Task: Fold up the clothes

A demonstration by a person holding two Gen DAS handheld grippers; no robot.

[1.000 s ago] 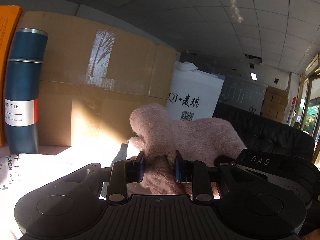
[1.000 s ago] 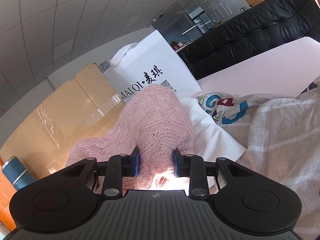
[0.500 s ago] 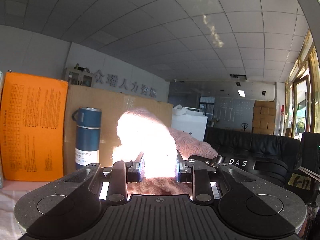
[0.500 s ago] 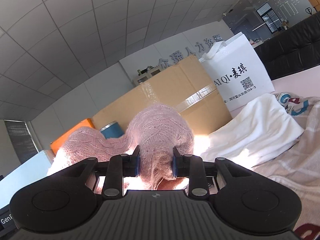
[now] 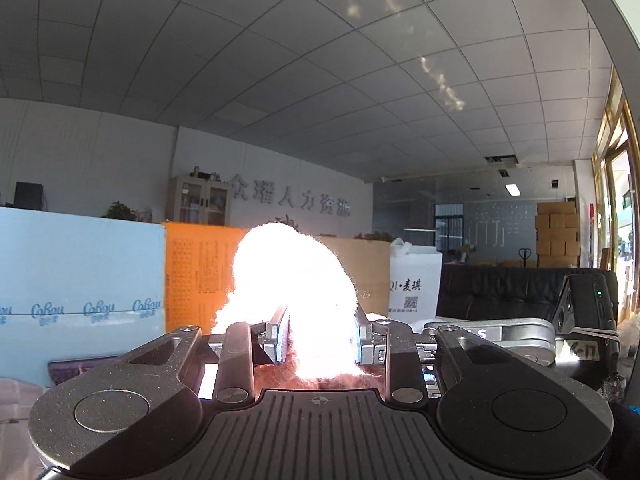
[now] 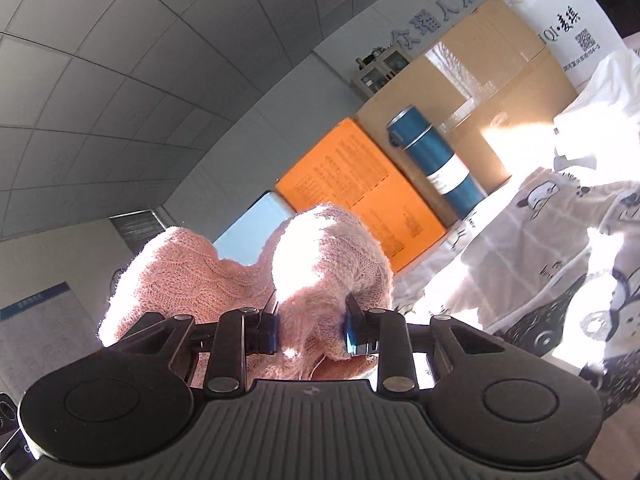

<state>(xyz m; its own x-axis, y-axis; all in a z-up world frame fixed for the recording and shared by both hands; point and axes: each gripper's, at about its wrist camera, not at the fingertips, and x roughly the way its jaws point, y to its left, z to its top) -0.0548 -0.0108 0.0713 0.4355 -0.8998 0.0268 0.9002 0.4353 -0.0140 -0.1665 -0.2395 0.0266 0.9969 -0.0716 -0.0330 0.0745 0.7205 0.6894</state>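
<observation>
I am holding the pink knitted sweater (image 6: 332, 276) up in the air with both tools, each one pinching a bunched fold of it. In the right wrist view the right tool (image 6: 311, 330) is closing narrowly on a thick hump of the knit, its two fingers pressing into the wool from either side, and a second hump of the same sweater is rising just to the left of it. In the left wrist view the left tool (image 5: 322, 340) is gripping the sweater (image 5: 292, 280) the same way, though sunlight is burning the wool out to a white glare there, so I cannot make out the knit's texture.

Behind the sweater in the right view, an orange box (image 6: 360, 184) is standing against a large cardboard box (image 6: 480, 80), with a blue bottle (image 6: 436, 160) in front of them. Further right a white paper bag (image 6: 572, 28) with printed characters and a QR code is standing. On the near right, a white garment (image 6: 600, 104) and a pale cloth printed with cartoon animals (image 6: 532, 248) are lying in sun and shadow.

In the left view a light blue panel (image 5: 80, 292) is standing to the left of the orange box (image 5: 196, 276), and a black sofa (image 5: 500, 292) is sitting far right, beyond the white bag (image 5: 414, 284).
</observation>
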